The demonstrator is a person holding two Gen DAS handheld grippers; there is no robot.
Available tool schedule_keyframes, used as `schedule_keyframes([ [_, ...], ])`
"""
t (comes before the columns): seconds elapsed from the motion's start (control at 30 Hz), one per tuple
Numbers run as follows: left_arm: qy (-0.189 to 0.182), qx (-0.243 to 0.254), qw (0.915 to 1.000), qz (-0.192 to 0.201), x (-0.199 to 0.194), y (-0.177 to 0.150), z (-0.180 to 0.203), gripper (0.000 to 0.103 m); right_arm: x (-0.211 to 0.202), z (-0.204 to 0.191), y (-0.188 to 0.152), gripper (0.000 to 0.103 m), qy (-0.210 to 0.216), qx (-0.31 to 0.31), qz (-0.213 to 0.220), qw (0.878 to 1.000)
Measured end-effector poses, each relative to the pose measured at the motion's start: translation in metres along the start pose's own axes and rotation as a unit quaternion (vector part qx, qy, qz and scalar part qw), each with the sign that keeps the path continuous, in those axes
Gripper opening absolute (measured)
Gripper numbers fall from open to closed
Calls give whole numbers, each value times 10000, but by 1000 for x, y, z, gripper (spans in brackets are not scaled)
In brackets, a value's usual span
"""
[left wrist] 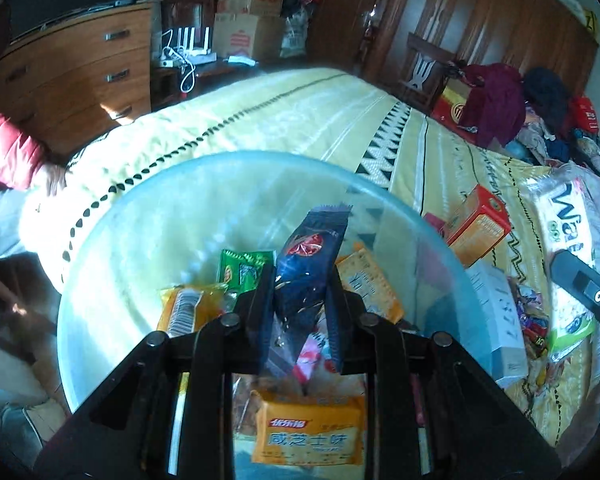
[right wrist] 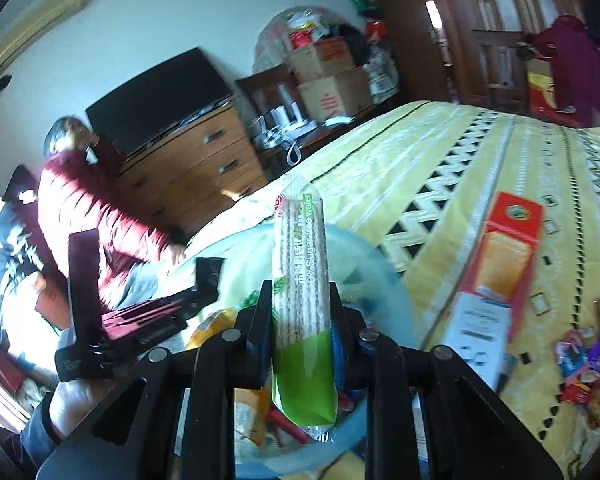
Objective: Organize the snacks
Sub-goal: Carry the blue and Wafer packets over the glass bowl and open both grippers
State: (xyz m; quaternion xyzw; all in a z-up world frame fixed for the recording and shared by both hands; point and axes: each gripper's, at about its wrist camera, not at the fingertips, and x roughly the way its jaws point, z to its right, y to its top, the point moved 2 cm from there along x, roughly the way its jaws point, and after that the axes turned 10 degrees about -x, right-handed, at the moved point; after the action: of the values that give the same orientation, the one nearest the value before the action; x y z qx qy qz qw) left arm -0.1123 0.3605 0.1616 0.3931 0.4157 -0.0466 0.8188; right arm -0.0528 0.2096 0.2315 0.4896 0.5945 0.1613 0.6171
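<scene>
So everything sits on a bed with a yellow patterned bedspread (left wrist: 300, 120), and a clear plastic bin (left wrist: 112, 240) on it holds snacks, including an orange packet (left wrist: 308, 436) with Chinese print. Only the right wrist view catches a person in a red jacket (right wrist: 80, 216) by the dresser and the red-orange cracker box (right wrist: 500, 252), while the left view shows the big "Wa..." wafer bag (left wrist: 568, 240). Left gripper (left wrist: 302, 300) is clamped on a dark blue snack packet (left wrist: 312, 256) above the bin; right gripper (right wrist: 300, 312) pinches a green "0% Sugar-free wafer" pack (right wrist: 300, 264) upright over it.
</scene>
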Motion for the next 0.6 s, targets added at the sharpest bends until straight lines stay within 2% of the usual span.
schedule_keyframes([
  [0.17,-59,-3,10000,34,-8,2,-4,24,33,-21,-7,26,183,-74,-266,9995],
  [0.6,-171,-93,9998,-3,-7,7,-15,24,50,-20,-9,26,170,-13,-486,9987],
])
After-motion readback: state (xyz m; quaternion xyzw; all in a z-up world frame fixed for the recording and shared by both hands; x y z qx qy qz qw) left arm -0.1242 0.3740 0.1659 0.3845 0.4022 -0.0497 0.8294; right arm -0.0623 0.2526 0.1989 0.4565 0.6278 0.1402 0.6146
